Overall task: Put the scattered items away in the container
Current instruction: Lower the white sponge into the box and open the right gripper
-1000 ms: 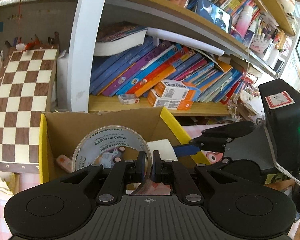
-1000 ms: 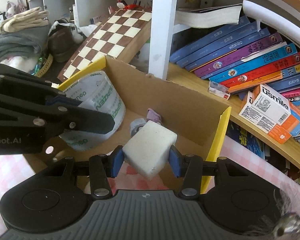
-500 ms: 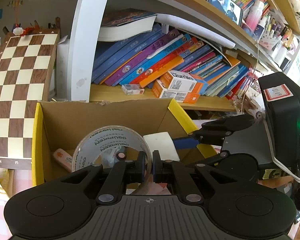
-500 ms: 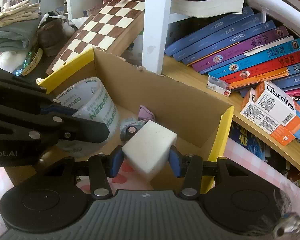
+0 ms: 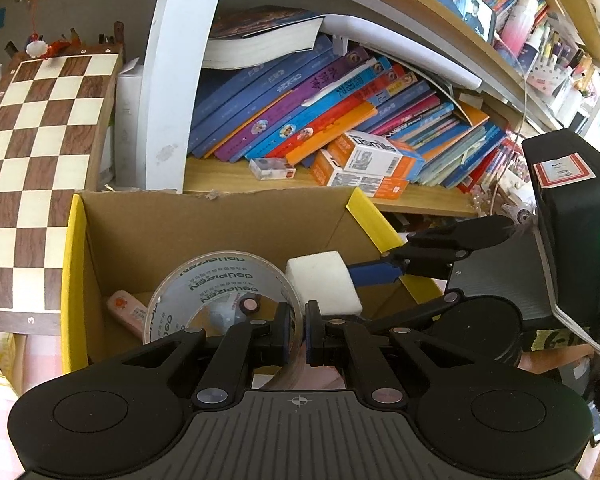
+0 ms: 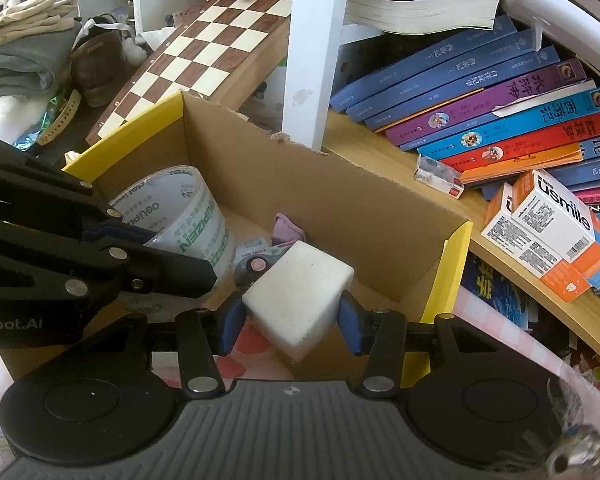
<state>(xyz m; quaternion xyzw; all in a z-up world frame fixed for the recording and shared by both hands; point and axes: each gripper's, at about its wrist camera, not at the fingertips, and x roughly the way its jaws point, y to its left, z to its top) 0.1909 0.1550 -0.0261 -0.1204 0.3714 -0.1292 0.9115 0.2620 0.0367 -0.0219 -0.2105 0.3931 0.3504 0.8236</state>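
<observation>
My right tongs (image 6: 291,320) are clamped on a white block (image 6: 300,294), held over the open cardboard box (image 6: 340,200). My left tongs (image 5: 296,330) pinch the wall of a clear tape roll (image 5: 224,292) inside the same box. A pink eraser (image 5: 126,310) and a small purple thing (image 6: 286,228) lie on its floor. Behind stands a wooden shelf (image 5: 300,188) of leaning books (image 5: 320,108), with a chessboard (image 5: 40,152) propped at its left; folded clothes (image 6: 20,52) are piled further off.
</observation>
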